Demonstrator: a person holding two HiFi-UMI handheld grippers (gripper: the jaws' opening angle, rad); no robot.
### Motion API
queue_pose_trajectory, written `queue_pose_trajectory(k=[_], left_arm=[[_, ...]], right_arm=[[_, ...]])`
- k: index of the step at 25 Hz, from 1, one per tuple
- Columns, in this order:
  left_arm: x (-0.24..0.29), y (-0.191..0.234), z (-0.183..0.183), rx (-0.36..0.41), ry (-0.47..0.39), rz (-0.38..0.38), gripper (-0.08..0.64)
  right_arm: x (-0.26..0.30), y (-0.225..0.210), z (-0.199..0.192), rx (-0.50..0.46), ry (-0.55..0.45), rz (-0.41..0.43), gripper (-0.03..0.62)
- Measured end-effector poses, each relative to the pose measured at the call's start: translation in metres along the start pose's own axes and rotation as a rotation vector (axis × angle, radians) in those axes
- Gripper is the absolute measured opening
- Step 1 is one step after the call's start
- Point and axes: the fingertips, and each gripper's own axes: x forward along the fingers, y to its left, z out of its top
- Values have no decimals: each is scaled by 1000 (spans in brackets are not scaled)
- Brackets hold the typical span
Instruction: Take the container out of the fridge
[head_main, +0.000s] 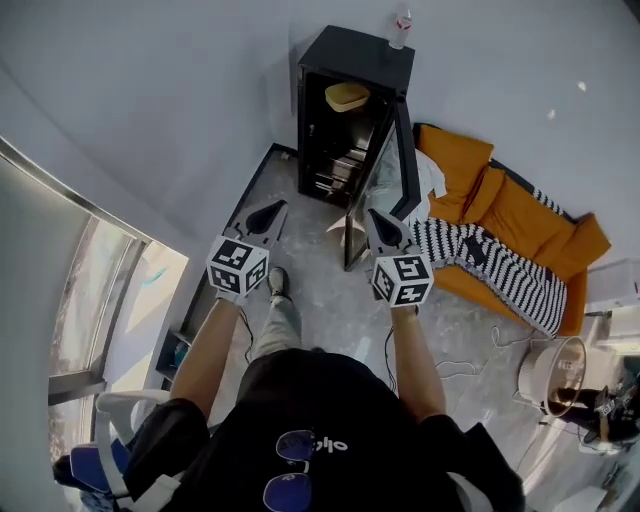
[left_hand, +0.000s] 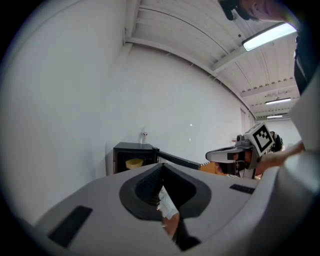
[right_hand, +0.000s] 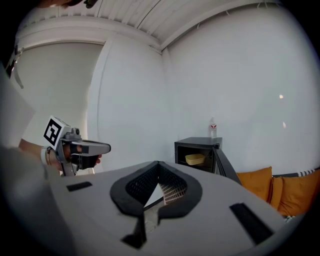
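There was one black fridge (head_main: 355, 60) with one door (head_main: 404, 165), and one yellow container (head_main: 347, 96) on a shelf inside. One bottle (head_main: 401, 28) stood on the fridge top. Two grippers were counted, the left gripper (head_main: 278, 208) and the right gripper (head_main: 374, 214), each bearing one marker cube (so two cubes in all). There was one striped blanket (head_main: 490, 260), and the orange cushions (head_main: 520, 215) numbered at least three, though their edges ran together and the exact count could not be told. There was also one round white tub (head_main: 555, 372), one chair (head_main: 110, 440), and one pair of glasses (head_main: 290, 470) on the person's shirt.
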Motion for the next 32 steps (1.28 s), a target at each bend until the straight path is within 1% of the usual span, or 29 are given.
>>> queue_pose_trajectory(k=[4, 8, 12, 18, 22, 25, 32], left_arm=[[50, 46, 21, 4, -3, -43, -2], [90, 93, 37, 15, 3, -86, -2], [121, 136, 43, 11, 12, -121, -2], [162, 199, 40, -15, 21, -166, -2], [181, 220, 33, -46, 22, -201, -2], [197, 229, 26, -74, 29, -225, -2], [224, 229, 21, -61, 42, -267, -2]], right_arm=[[51, -25, 21, 7, 0, -39, 6], [106, -41, 38, 15, 2, -78, 6], [154, -52, 48, 25, 10, -111, 6], [218, -65, 55, 29, 20, -152, 6], [236, -68, 53, 30, 29, -191, 6], [243, -72, 48, 27, 39, -214, 6], [254, -96, 36, 50, 46, -251, 6]])
